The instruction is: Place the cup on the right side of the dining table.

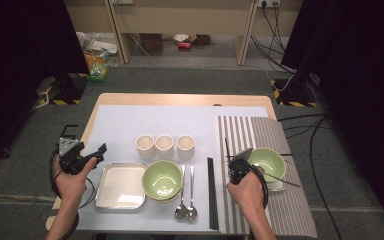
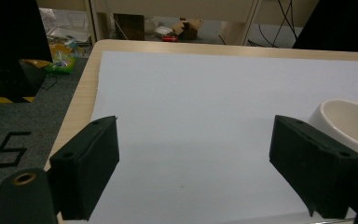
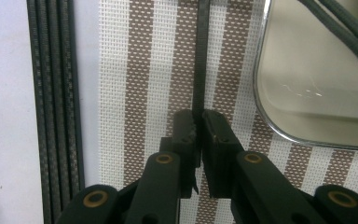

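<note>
While the right tool (image 3: pixel 199 122) pinches one black chopstick (image 3: pixel 201 56) lying on the striped placemat (image 3: pixel 140 70), just beside a steel tray (image 3: pixel 307 84), the left tool (image 2: pixel 193 163) stands wide with nothing between its pads over the worktop's white sheet (image 2: pixel 205 102). The floor marking (image 2: pixel 9 149) resembles an S. Both green bowls (image 1: pixel 162 179) and three cups (image 1: pixel 164 146) look empty.

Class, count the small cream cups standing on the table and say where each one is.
3, in one row behind the green bowl: left cup, middle cup, right cup. None seems hidden.
</note>
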Motion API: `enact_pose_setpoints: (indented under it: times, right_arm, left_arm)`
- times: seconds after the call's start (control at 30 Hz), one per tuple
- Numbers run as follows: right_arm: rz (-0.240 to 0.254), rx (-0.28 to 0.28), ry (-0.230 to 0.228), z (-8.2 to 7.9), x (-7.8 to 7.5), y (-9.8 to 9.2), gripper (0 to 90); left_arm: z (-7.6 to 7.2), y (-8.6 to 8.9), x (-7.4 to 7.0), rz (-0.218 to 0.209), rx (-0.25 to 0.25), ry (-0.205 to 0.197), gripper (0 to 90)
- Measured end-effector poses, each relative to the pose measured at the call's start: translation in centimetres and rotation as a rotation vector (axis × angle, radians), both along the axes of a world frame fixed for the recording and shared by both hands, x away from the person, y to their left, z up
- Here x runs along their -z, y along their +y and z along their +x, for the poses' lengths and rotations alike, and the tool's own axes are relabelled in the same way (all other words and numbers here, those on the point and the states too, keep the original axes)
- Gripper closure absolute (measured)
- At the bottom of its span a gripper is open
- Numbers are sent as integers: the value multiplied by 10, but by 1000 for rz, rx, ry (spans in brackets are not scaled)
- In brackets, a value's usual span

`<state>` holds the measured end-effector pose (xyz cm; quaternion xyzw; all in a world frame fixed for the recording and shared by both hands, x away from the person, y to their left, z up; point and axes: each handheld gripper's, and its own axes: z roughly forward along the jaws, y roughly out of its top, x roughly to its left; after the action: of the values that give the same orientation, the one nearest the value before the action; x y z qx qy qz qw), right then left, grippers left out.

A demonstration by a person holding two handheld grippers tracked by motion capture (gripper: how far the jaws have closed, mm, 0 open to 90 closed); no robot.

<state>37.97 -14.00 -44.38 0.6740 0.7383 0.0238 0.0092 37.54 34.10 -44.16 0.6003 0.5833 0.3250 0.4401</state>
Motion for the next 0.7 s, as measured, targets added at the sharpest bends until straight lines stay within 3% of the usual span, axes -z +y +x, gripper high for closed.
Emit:
enact_pose_setpoints:
  times: [0.17, 0.47, 0.7]
  right_arm:
    - [9, 9, 12, 2, 0, -2, 856]
    - [41, -31, 43, 6, 0, -6, 858]
    - [59, -100, 25, 6, -5, -8, 859]
  left_arm:
    - [0, -1, 0, 0, 2, 0, 150]
    - [0, 0, 0, 0, 0, -2, 151]
    - [1, 0, 0, 1, -2, 0, 151]
